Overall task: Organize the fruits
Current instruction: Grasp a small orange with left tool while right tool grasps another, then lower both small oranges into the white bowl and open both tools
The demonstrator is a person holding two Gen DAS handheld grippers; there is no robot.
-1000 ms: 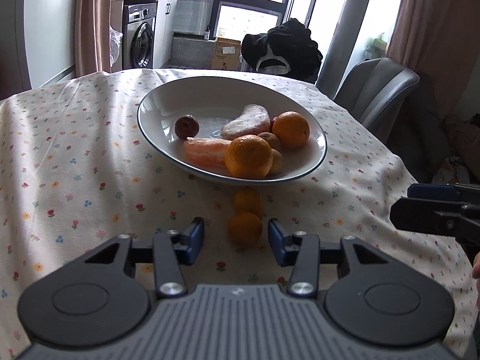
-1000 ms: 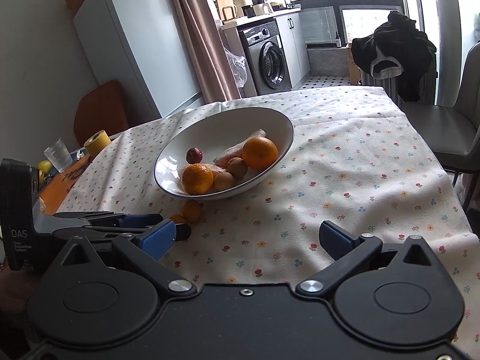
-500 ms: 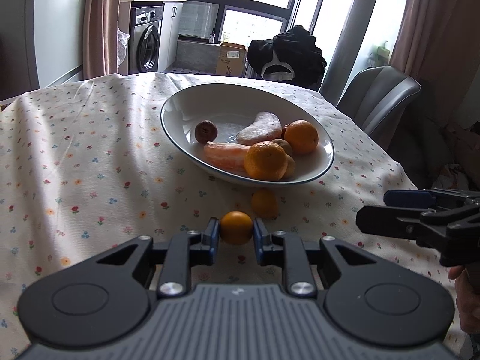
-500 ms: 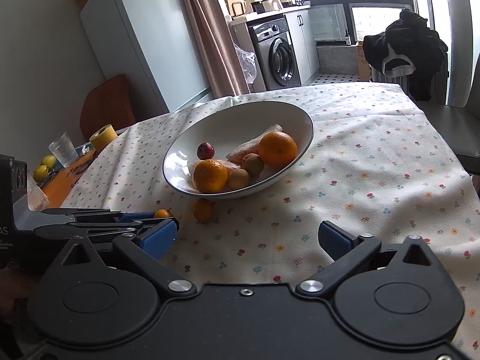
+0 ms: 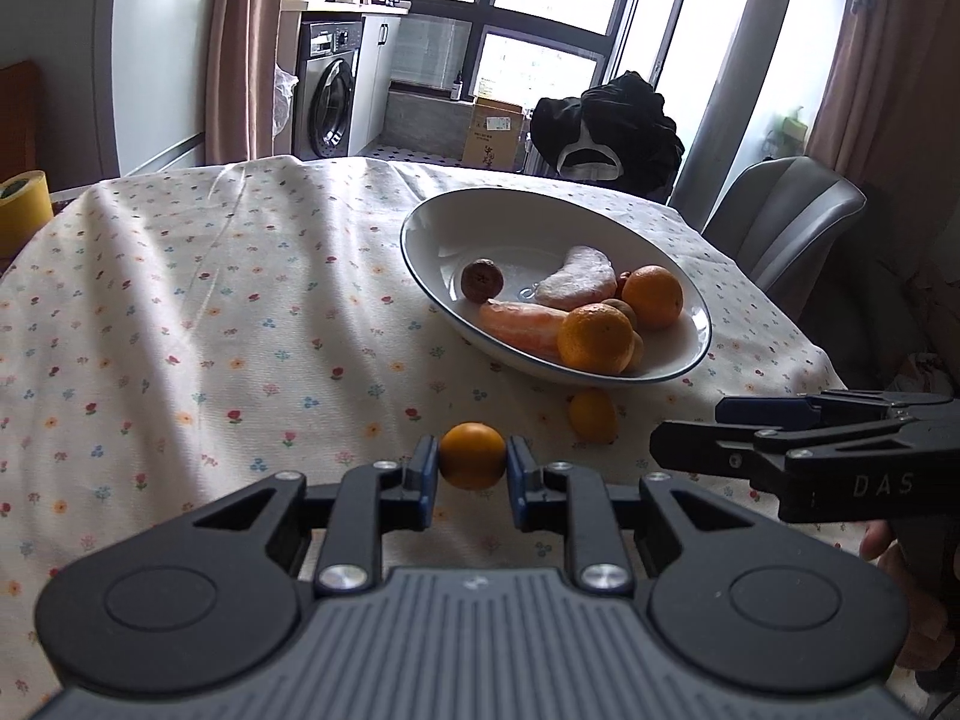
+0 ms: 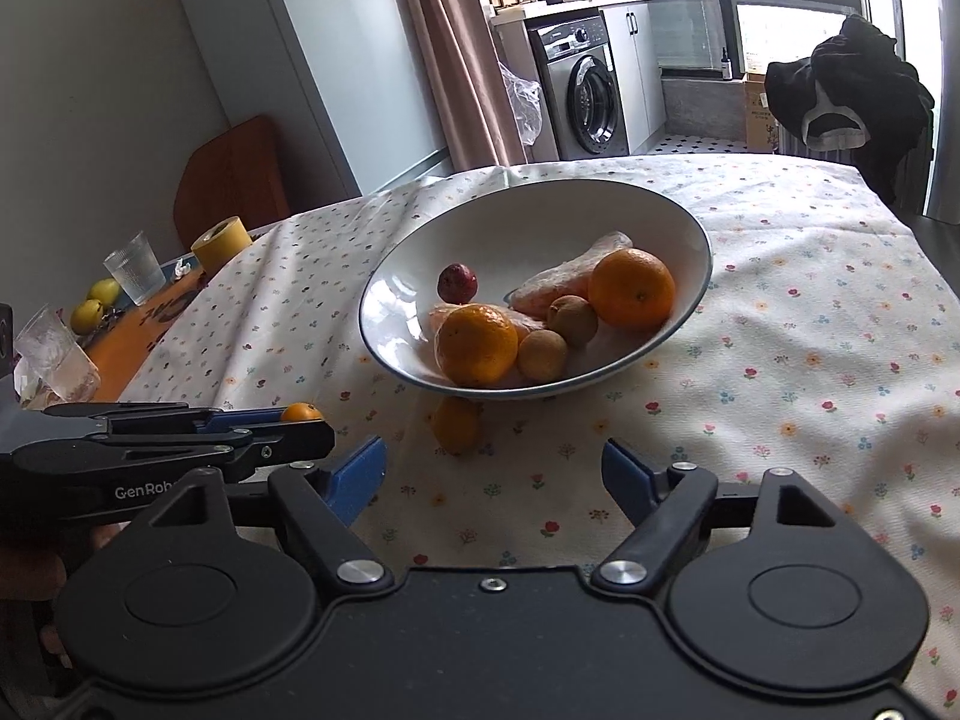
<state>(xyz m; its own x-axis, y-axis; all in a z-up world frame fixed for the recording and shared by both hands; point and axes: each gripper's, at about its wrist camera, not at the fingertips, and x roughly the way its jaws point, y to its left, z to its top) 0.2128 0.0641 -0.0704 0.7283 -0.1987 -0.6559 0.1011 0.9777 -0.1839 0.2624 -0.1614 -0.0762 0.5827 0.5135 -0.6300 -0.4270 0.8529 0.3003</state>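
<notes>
My left gripper (image 5: 472,468) is shut on a small orange (image 5: 472,455) and holds it above the flowered tablecloth, in front of the white bowl (image 5: 432,222). The held orange also shows in the right wrist view (image 6: 301,413). The bowl (image 6: 540,210) holds two big oranges (image 5: 595,338), kiwis, a dark red fruit (image 5: 482,280) and wrapped pieces. Another small orange (image 5: 593,415) lies on the cloth by the bowl's near rim; it also shows in the right wrist view (image 6: 457,423). My right gripper (image 6: 493,474) is open and empty, just short of that orange.
A yellow tape roll (image 6: 222,238), glasses (image 6: 134,267) and yellow fruit (image 6: 90,313) stand on an orange tray at the table's left end. A grey chair (image 5: 786,216) stands beyond the table's right edge. A chair draped with black clothes (image 5: 606,120) is behind the table.
My left gripper closed on the small orange and lifted it off the cloth, moving left and back. My right gripper stayed open and moved closer to the other small orange.
</notes>
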